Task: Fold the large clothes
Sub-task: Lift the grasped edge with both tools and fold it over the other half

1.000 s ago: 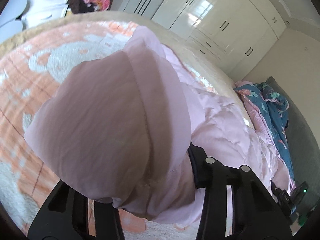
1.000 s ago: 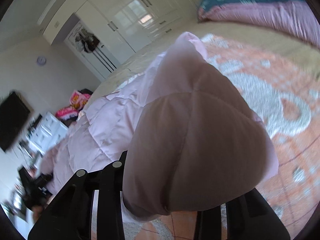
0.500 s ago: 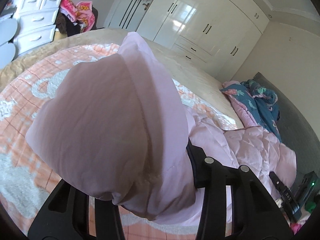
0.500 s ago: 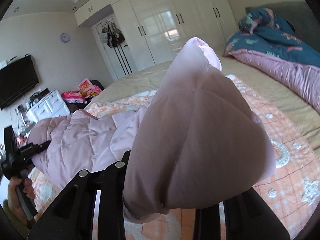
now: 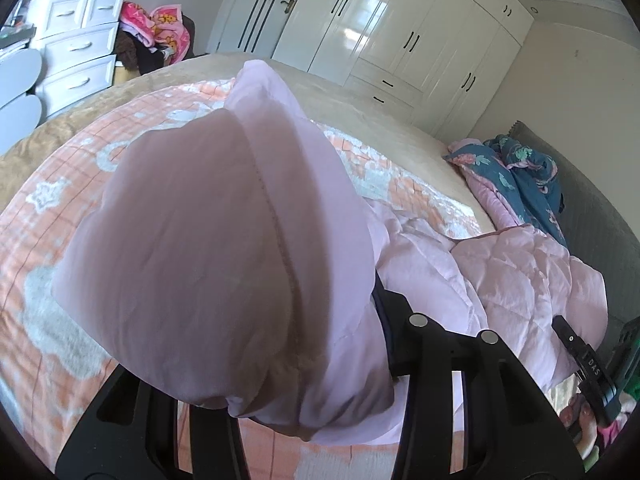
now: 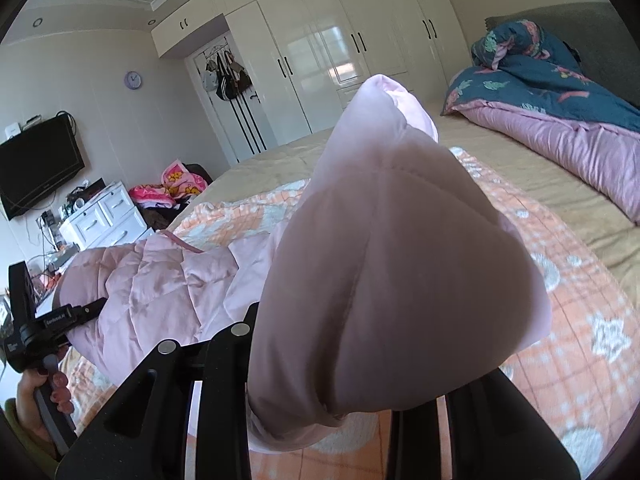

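Left wrist: my left gripper [image 5: 280,360] is clenched on a bunched corner of the pale pink quilted jacket [image 5: 224,264], raised above the orange blanket [image 5: 48,216]; its body trails toward four o'clock. Right wrist: my right gripper [image 6: 340,380] grasps another puffy corner. It looks soft, light and slippery, so I'd grip at the seams.

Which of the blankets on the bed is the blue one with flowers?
It is the crumpled blue blanket piled at the far end by the grey headboard. The orange blanket lies spread flat, with white stars instead.
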Tool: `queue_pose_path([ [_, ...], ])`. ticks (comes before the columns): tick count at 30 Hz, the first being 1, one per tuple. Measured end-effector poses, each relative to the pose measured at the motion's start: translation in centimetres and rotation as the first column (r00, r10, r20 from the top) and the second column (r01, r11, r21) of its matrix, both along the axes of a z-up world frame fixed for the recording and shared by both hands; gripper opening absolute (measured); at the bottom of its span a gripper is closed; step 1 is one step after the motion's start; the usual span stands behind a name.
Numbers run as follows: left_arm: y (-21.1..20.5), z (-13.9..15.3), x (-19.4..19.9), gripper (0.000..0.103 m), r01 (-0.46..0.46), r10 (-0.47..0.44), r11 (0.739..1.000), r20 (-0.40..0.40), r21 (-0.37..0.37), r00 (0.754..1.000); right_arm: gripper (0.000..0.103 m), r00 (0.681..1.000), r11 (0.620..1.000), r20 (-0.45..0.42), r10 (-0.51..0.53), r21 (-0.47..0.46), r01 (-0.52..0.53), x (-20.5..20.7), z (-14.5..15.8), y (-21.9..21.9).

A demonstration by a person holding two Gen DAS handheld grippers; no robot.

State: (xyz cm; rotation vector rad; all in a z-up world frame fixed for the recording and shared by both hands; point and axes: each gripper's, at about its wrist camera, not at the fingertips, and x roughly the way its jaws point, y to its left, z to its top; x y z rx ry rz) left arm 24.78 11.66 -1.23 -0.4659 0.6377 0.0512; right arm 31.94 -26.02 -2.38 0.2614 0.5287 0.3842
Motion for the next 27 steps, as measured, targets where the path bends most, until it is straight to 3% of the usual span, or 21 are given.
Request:
queue_pose_path([
  [18,0.1,-2.0,-6.2,0.035,0.007,-0.005,1.0,-0.064,0.023,0.998,0.028,0.999,1.0,-0.05,-0.011,0.0,0.011,-6.1,-2.3,-1.8],
  [22,0.5,-3.6,-6.8,0.037,-0.007,0.008,1.0,-0.098,0.013,0.995,0.033,0.991,0.999,-0.122,-0.051,-0.005,0.051,-6.0,-3.6,-2.3],
  [27,1.0,-4.9,-7.1,0.042,-0.024,0.023,1.0,-0.115,-0.007,0.993,0.043,0.96,0.992,-0.254,-0.12,0.01,0.126,-4.8,-6.0,-3.5],
])
